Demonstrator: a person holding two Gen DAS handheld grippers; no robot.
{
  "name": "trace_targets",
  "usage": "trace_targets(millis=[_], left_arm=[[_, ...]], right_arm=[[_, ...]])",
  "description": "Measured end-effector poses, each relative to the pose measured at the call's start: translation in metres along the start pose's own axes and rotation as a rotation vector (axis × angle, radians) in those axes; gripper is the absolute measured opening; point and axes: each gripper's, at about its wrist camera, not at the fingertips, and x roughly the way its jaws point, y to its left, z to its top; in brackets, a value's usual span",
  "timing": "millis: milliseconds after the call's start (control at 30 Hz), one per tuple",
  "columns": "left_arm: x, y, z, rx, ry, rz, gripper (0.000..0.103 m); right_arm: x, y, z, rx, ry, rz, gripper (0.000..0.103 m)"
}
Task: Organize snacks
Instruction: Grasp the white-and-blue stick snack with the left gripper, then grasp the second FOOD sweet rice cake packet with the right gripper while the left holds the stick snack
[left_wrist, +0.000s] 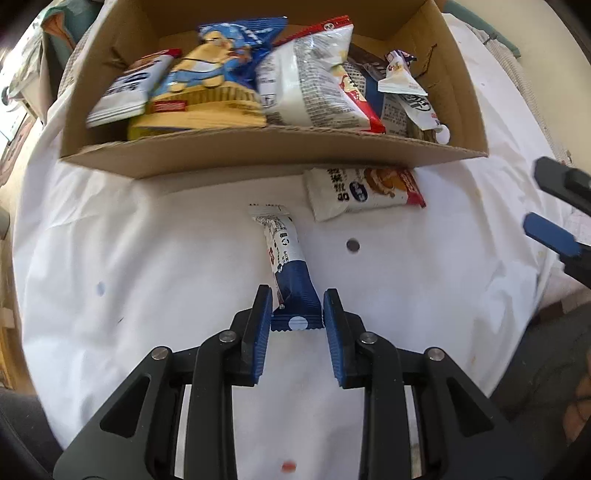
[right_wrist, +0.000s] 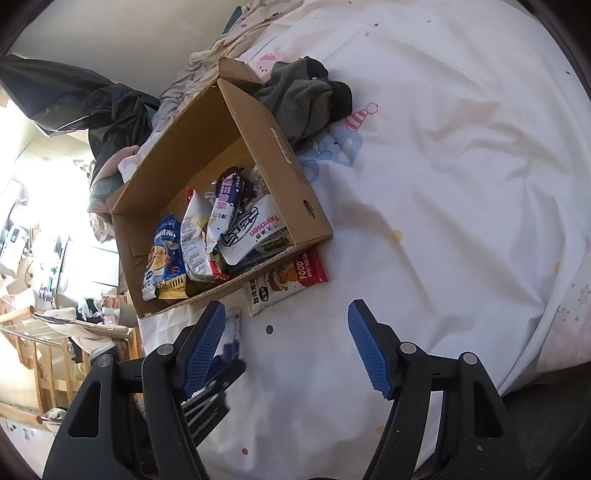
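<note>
The landmark for all positions is the open brown cardboard box, which stands on the white bedsheet and holds several snack packets. The task's thing in hand is the long, narrow blue-and-white snack bar wrapper. It lies flat on the sheet on the near side of the box, apart from the box's near wall. Its long axis runs roughly square to that wall: the white crimped end points toward the box and the blue crimped end points away from it, toward the left gripper. That blue end sits directly between the left gripper's blue ribbed pads, and the gripper's forward line falls nearly along the bar's long axis. The pads stand drawn in close against the two side edges of the wrapper; the left-wrist view appears to show contact on both sides, so the state is judged as a grip across the bar's narrow width. A second packet, the white-and-red rectangular snack packet, lies against the box's near wall, just right of the bar. The right gripper stands with its jaws wide apart and nothing between them, farther from the bar than the left. The left hand is therefore the nearer one, and the coming move is judged to be a lift forward along the bar's axis, over the near wall into the box.
</note>
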Motion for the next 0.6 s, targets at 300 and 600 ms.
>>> trace_targets(millis=[300, 600], left_arm=[[-0.067, 0.032, 0.000, 0.046, -0.072, -0.019, 0.024], [-0.065, 0.065, 0.000, -0.070, -0.108, -0.040, 0.024]], right_arm=[[0.019, 0.002, -0.005, 0.000, 0.056, -0.051, 0.074], [0.069, 0.017, -0.005, -0.091, 0.101, -0.224, 0.094]])
